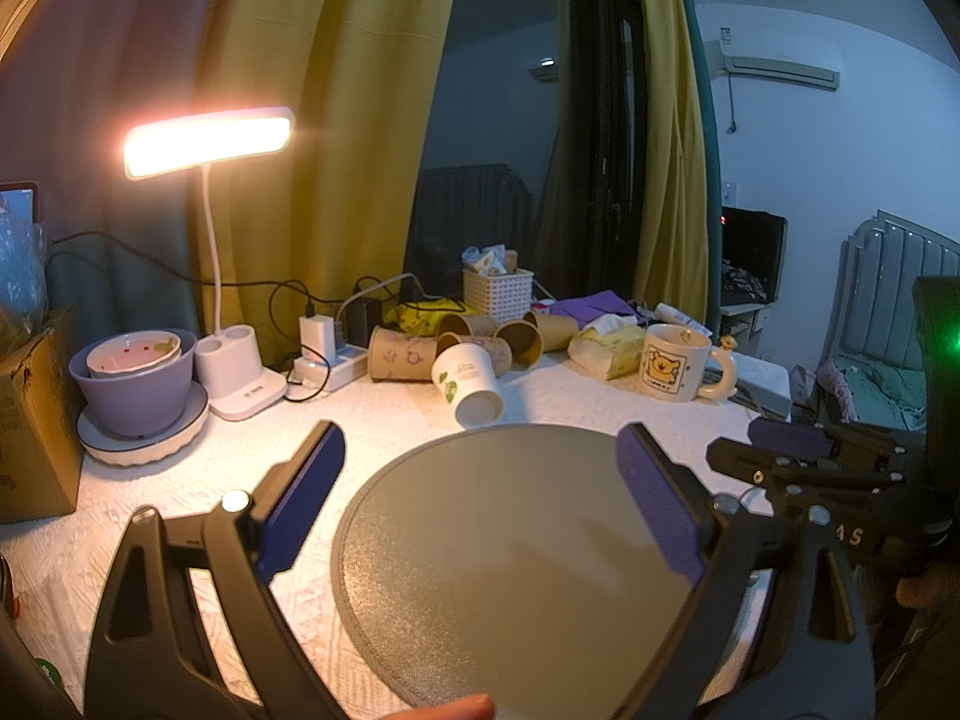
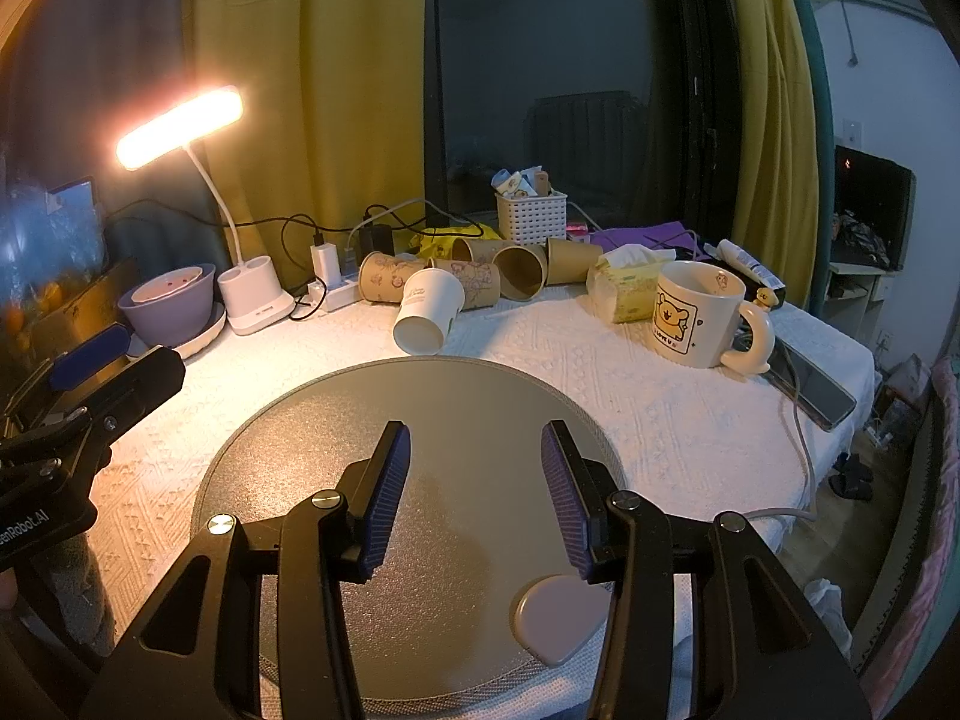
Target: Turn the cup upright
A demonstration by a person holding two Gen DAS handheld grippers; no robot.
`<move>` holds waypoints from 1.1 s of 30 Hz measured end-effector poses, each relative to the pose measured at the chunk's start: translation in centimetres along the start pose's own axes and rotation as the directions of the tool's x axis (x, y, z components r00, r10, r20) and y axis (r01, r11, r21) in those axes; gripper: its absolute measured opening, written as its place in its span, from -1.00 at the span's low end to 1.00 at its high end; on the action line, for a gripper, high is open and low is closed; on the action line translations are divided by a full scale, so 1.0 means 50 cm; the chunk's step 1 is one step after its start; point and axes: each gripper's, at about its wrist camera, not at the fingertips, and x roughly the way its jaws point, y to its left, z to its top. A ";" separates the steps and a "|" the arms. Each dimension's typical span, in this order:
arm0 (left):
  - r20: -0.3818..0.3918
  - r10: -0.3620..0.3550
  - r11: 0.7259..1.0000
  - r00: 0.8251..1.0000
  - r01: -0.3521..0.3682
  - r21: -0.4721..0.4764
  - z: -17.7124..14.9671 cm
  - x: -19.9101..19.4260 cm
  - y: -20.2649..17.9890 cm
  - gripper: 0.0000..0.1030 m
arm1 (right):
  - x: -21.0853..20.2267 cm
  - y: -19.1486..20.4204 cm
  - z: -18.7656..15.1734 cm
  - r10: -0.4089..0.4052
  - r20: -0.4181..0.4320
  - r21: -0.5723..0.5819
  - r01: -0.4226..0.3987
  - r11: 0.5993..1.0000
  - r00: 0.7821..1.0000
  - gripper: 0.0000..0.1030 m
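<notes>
A white paper cup [image 1: 469, 383] lies on its side on the white cloth, mouth toward me, just past the far edge of a round grey mat [image 1: 510, 564]. It shows in the right wrist view too [image 2: 427, 311]. My left gripper [image 1: 480, 462] is open and empty over the mat, short of the cup. My right gripper [image 2: 475, 450] is open and empty over the same mat [image 2: 420, 420]. The right gripper's fingers [image 1: 786, 441] show at the right of the left wrist view. The left gripper's fingers [image 2: 90, 354] show at the left of the right wrist view.
Several brown paper cups [image 2: 474, 276] lie on their sides behind the white cup. A cartoon mug [image 2: 699, 315] stands upright at the right, by a tissue pack [image 2: 624, 288] and a phone [image 2: 810, 384]. A lit desk lamp [image 2: 252, 294] and purple bowl [image 2: 171, 303] stand at the left.
</notes>
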 end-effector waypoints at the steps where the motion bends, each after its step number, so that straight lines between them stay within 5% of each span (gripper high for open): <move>1: 0.000 0.000 1.000 1.000 0.000 0.000 0.000 0.000 0.000 0.80 | 0.000 0.000 0.000 0.000 0.000 0.000 0.000 1.000 1.000 -0.07; 21: -0.001 -0.001 1.000 1.000 0.001 0.000 0.000 0.000 0.000 0.80 | 0.000 -0.001 -0.001 0.001 0.001 0.001 -0.001 1.000 1.000 -0.07; 28: -0.006 -0.068 0.998 0.998 0.068 0.009 -0.002 -0.001 -0.022 0.80 | 0.005 -0.005 -0.005 0.008 0.001 -0.004 -0.008 1.000 1.000 -0.07; 33: -0.020 -0.009 1.000 1.000 0.010 0.023 -0.003 0.015 -0.031 0.80 | 0.026 -0.010 0.009 0.025 -0.001 -0.029 -0.025 0.999 1.000 -0.07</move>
